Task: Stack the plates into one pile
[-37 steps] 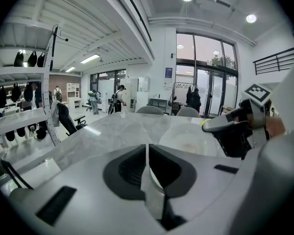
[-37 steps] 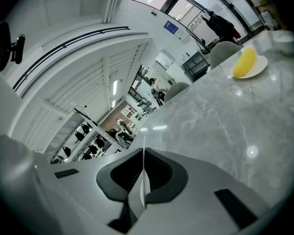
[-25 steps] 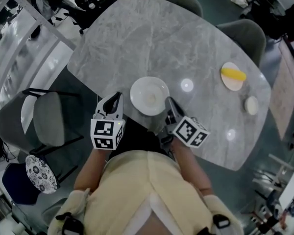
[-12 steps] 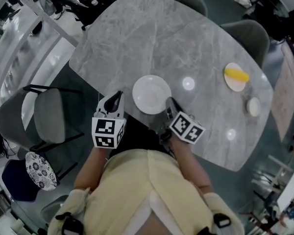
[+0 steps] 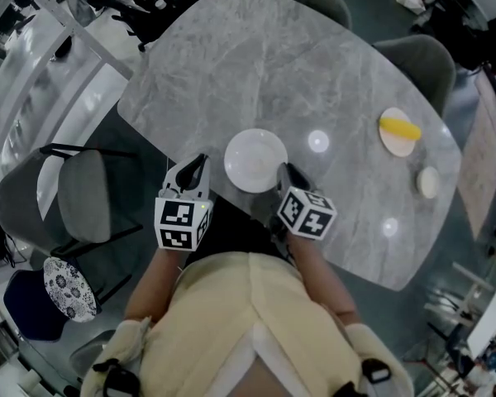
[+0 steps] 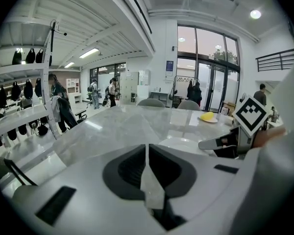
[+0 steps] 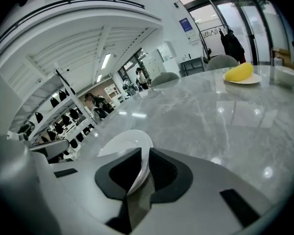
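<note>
Left gripper (image 5: 200, 164): jaws closed together, nothing between them, angled forward and down. Right gripper (image 5: 288, 172): angled down, jaws just opening and narrowly parted, rim of plate (image 5: 255, 160) between them. Both arms are held close to the torso.

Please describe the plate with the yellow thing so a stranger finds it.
Look at the grey marble table, toward its right edge. A pale plate lies there beside a smaller white dish. Only this plate carries a yellow thing.

head: overhead, steeply down | gripper views: low, close — share table (image 5: 231, 64)
</note>
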Tool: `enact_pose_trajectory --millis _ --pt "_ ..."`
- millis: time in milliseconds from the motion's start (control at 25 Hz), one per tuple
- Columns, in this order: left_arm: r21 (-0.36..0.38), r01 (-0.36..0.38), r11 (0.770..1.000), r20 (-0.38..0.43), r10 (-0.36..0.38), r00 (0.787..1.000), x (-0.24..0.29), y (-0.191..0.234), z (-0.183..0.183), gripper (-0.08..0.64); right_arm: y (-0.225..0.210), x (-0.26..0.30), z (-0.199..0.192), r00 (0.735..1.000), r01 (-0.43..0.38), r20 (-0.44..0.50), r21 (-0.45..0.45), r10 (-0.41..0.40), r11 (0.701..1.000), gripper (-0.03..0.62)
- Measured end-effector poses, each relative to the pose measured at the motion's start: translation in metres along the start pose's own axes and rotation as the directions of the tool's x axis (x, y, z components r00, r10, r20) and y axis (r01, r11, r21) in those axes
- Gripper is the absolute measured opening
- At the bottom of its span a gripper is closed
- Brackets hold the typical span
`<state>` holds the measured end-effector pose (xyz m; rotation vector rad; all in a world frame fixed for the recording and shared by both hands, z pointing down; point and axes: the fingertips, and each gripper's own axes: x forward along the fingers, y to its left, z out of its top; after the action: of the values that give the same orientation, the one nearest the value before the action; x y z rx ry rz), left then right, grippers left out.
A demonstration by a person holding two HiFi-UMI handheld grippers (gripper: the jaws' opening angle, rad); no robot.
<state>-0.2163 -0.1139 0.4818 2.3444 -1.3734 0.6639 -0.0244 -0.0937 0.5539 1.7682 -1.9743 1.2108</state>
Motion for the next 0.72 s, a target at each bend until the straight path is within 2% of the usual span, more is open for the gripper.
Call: enact_pose_trajectory --millis 200,400,560,720 --pt "-0.020 0.018 1.000 -0.002 -0.018 1.000 0.002 0.002 0.005 0.005 0.000 0.000 -0.001 0.999 0.016 -0.027 -0.055 -0.017 0.998 0.048" --pt "-0.010 0.040 0.999 0.005 -0.040 0.999 0.006 0.004 0.014 0.005 0.001 -0.006 0.010 0.999 0.035 0.001 -0.114 -0.035 0.993 0.051" --pt "-0.032 0.081 0.996 -0.017 -0.081 0.997 0.011 -0.001 0.018 0.005 0.005 -0.018 0.021 1.000 -0.009 0.021 -0.111 0.012 0.994 0.051" --pt "-0.088 0.124 0.988 -0.014 -0.126 0.992 0.018 -0.008 0.023 0.005 0.007 -0.032 0.029 0.998 -0.032 0.043 -0.119 0.037 0.992 0.051"
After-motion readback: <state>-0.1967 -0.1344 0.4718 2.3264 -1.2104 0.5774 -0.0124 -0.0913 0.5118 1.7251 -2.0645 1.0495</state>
